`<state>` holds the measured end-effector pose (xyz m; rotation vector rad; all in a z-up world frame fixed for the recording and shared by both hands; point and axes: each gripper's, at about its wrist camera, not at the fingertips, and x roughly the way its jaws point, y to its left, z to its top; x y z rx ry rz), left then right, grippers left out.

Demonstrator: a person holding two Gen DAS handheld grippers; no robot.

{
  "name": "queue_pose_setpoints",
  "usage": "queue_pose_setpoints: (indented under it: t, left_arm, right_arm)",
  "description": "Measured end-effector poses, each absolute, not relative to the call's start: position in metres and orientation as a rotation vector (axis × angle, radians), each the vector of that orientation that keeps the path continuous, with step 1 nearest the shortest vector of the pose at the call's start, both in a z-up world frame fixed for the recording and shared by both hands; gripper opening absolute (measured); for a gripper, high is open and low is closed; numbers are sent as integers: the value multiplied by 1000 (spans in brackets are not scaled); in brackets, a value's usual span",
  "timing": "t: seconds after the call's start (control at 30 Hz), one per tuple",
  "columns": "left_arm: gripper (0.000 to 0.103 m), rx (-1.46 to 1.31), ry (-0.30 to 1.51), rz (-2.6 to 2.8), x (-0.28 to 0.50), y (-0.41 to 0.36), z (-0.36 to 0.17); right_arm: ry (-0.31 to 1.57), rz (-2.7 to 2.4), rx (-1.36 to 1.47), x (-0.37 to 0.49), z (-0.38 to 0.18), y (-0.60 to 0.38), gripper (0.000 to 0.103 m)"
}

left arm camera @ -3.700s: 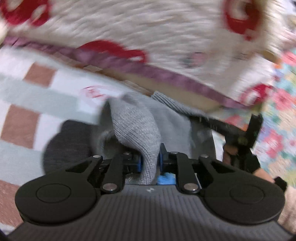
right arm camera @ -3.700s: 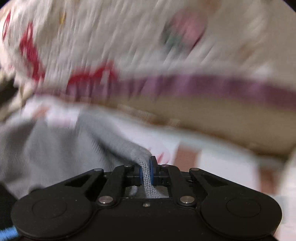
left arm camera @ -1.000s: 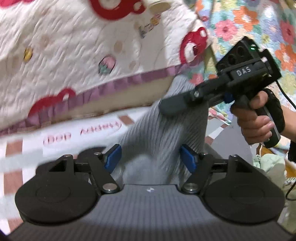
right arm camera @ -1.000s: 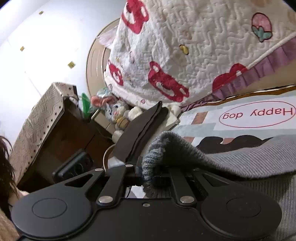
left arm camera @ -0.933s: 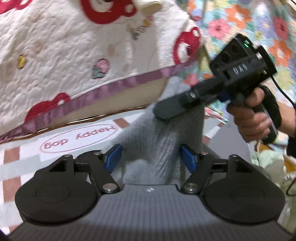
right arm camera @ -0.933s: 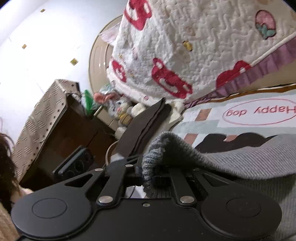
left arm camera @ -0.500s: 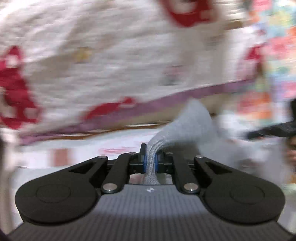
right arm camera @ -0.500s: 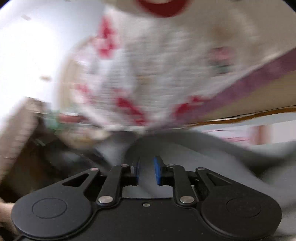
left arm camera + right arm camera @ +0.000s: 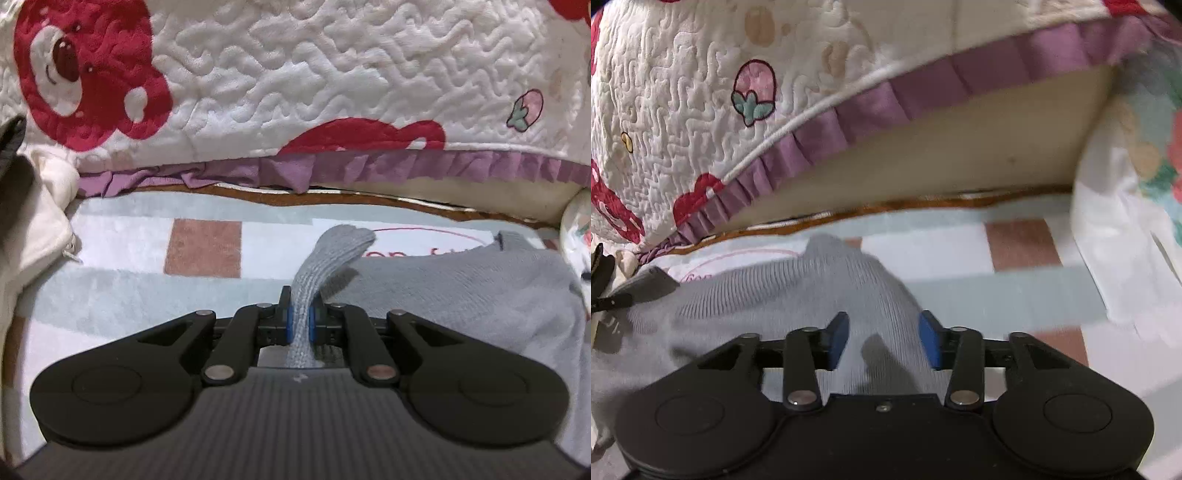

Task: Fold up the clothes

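The left gripper is clamped on a fold of the grey sweater, which lies on the checked rug (beside the quilt). The right gripper stands apart over the knit.

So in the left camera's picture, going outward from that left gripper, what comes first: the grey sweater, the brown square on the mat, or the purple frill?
1. Grey sweater: pinched between the left gripper fingers.
2. Brown square: on the mat, ahead and left.
3. Purple frill: farthest, along the quilt's lower edge at the back.
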<state>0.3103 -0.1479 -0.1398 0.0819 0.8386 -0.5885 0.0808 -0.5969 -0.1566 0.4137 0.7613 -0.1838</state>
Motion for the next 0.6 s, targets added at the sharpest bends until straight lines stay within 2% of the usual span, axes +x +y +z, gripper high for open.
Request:
queue_pose_setpoints:
  t: [0.1,0.23,0.47,0.6]
  left_arm:
    - [7,203,758,-607,310,-156,-121]
    - [7,567,512,-548,285,-178,-107]
    - [7,293,753,-563,324,-155,-147]
    - [7,231,804,-559,328,-148,-162]
  right_arm:
    - [737,-173,448,106,-158,-612,56]
    - [726,-204,438,140,-156,-623,56]
    - [817,-108,345,184,-171,-605,53]
    - [872,-60,282,202,-188,-590,53]
